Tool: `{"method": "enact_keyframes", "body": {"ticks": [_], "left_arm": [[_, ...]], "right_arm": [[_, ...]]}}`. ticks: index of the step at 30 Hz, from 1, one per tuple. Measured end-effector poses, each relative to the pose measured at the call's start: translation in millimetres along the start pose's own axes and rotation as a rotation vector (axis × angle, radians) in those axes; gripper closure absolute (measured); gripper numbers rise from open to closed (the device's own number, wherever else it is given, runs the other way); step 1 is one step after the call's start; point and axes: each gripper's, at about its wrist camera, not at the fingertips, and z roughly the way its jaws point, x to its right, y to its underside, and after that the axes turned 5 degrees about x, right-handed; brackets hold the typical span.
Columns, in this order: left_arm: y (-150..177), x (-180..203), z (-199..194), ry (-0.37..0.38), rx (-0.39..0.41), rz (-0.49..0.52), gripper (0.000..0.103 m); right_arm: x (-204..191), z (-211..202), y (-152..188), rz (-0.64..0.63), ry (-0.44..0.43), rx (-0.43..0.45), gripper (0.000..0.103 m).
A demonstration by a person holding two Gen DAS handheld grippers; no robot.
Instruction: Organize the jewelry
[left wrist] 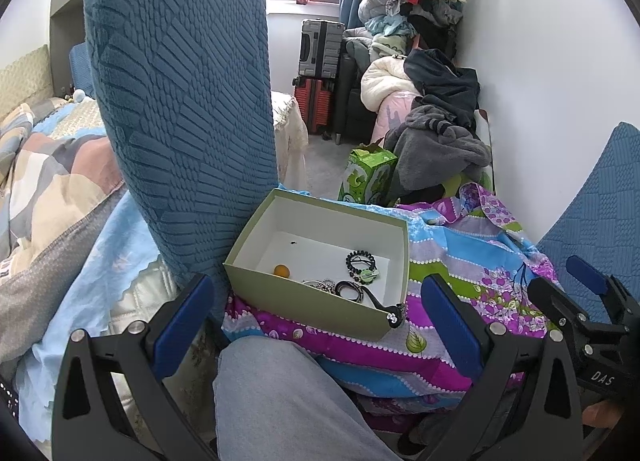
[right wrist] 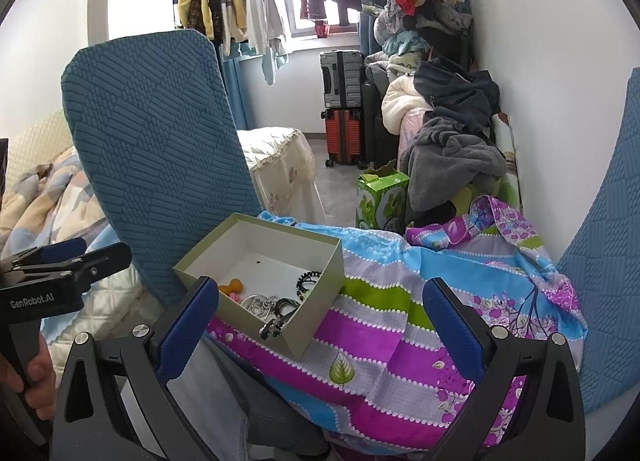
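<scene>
Progress: jewelry looks mostly gathered. The box [left wrist: 320,261], an open pale green card tray with a white inside, sits on the cloth [left wrist: 448,261] beside a chair back [left wrist: 180,101]. Inside: beaded bracelet [left wrist: 361,259], orange bead [left wrist: 281,270], silver chain [right wrist: 262,305], black cords. One black strand [left wrist: 384,307] hangs over the near rim, so tucking it in is probably left. Nothing loose is visible on the cloth.

Left gripper [left wrist: 316,329]: jaws apart, empty. Right gripper [right wrist: 320,321]: jaws apart, empty.

Cloth is thin, glossy and floral; the chair cover is ribbed knit.
</scene>
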Motion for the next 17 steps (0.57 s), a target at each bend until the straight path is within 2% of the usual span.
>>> {"method": "enact_keyframes", "body": {"ticks": [17], "left_arm": [[0.2,0.0,-0.5,0.000,0.001,0.003,0.000]], "right_arm": [[-1.8,4.8,3.4,-0.010,-0.004,-0.026,0.000]]}}
